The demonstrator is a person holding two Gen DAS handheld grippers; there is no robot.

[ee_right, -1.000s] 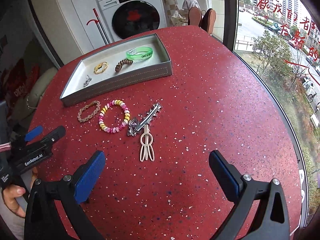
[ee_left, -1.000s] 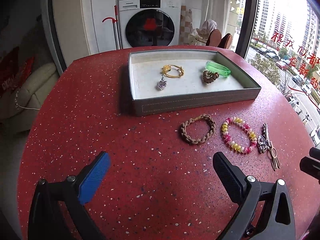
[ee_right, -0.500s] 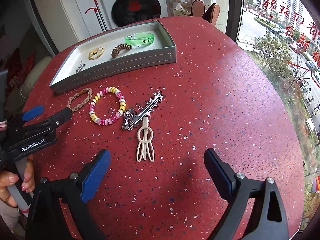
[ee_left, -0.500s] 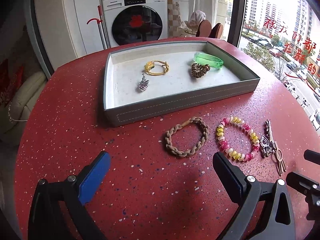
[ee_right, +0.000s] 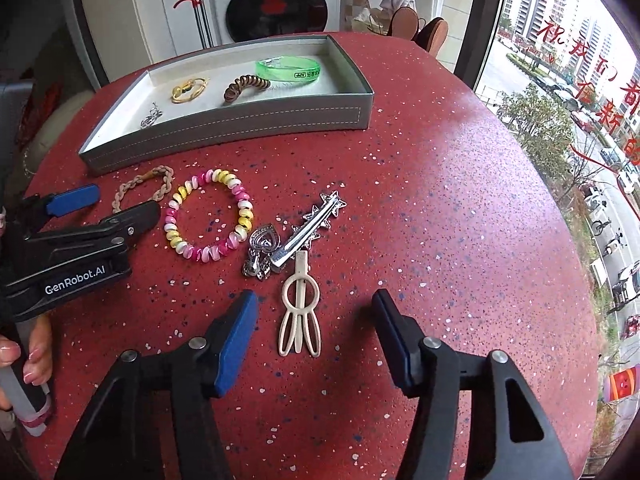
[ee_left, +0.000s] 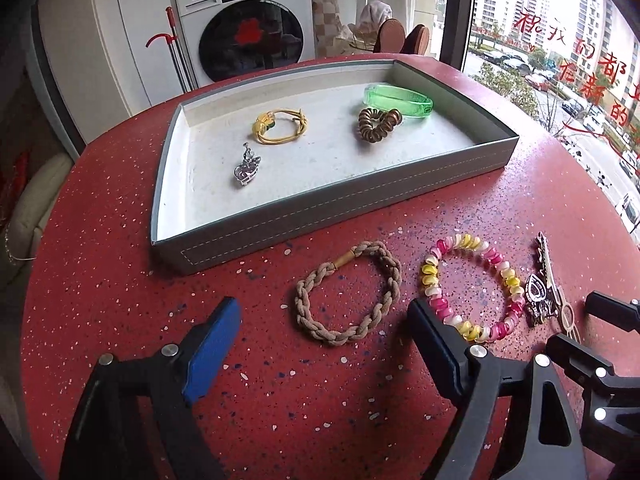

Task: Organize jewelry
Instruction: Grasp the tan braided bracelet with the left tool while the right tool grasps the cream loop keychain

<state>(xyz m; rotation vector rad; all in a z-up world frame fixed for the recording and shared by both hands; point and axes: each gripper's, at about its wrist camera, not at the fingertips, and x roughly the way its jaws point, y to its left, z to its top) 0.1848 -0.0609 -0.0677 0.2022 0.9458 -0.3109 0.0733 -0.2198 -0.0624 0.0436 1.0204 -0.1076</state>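
My left gripper (ee_left: 324, 336) is open just above the red table, its fingertips on either side of the near end of a tan braided bracelet (ee_left: 348, 292). Right of it lies a pink and yellow beaded bracelet (ee_left: 472, 242). In the right wrist view my right gripper (ee_right: 316, 336) straddles a cream hair clip (ee_right: 300, 312). Its jaws are closing, and the pads stand clear of the clip. Beyond the clip lie a silver star clip (ee_right: 316, 224) and a silver heart charm (ee_right: 262, 248). The grey tray (ee_left: 360, 208) holds a green bangle (ee_left: 398, 100), a brown spiral tie (ee_left: 378, 124), a yellow tie (ee_left: 280, 126) and a pendant (ee_left: 246, 168).
The round table's edge (ee_right: 560, 240) curves along the right by a window. A washing machine (ee_left: 248, 28) stands beyond the far side. A person's hand (ee_right: 28, 356) grips the left tool's handle at the left edge of the right wrist view.
Both grippers have come lower and closer to the loose jewelry. The right jaws have narrowed around the cream hair clip. The left gripper now brackets the braided bracelet.
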